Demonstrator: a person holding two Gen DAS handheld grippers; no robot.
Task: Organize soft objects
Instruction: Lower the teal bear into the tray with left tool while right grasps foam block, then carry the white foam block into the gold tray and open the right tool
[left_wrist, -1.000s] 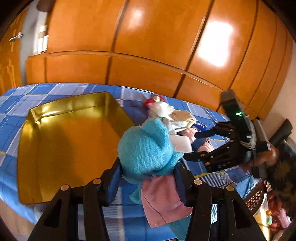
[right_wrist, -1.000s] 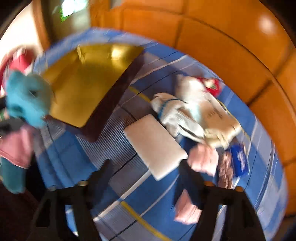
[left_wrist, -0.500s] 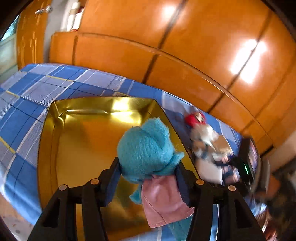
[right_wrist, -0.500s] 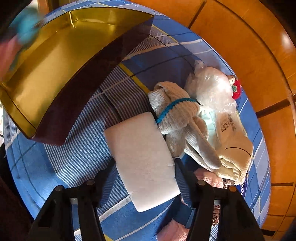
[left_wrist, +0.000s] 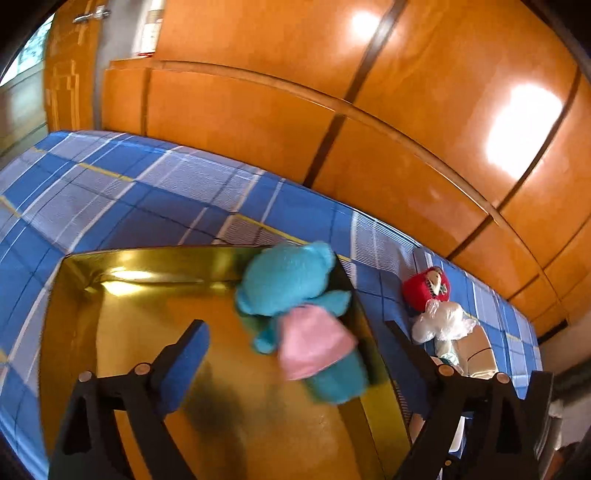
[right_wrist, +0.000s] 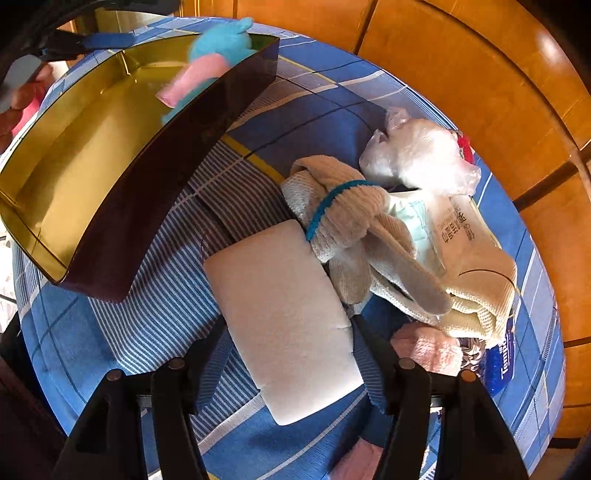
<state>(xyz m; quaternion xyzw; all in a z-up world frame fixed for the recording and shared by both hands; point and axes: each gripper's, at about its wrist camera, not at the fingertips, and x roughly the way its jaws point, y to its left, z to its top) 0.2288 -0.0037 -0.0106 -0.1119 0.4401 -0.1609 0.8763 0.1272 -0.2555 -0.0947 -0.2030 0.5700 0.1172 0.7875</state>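
A blue plush toy (left_wrist: 291, 288) in a pink skirt lies blurred in the far right corner of the gold tray (left_wrist: 147, 258). My left gripper (left_wrist: 295, 325) hangs over the tray. Its jaws are opening wide, and the toy sits between them untouched. In the right wrist view the toy (right_wrist: 221, 48) shows behind the tray's dark wall (right_wrist: 166, 166). My right gripper (right_wrist: 288, 328) points steeply down at a white foam pad (right_wrist: 284, 314) lying on the bed. Both fingers touch the pad's long edges while the jaws ease open slightly.
Beside the pad lie a beige knitted cloth (right_wrist: 351, 221) with a blue band, a plastic-wrapped doll (right_wrist: 417, 155) with a red hood (left_wrist: 424, 288), a tissue pack (right_wrist: 465, 229), a pink cloth (right_wrist: 432, 350) and a blue packet (right_wrist: 506, 365). The blue plaid bedcover (left_wrist: 147, 199) runs up to orange wooden wardrobe doors (left_wrist: 369, 110).
My left gripper carried the blue toy over the tray and opened, letting it drop into the tray's corner. My right gripper came down around the white pad and narrowed onto it.
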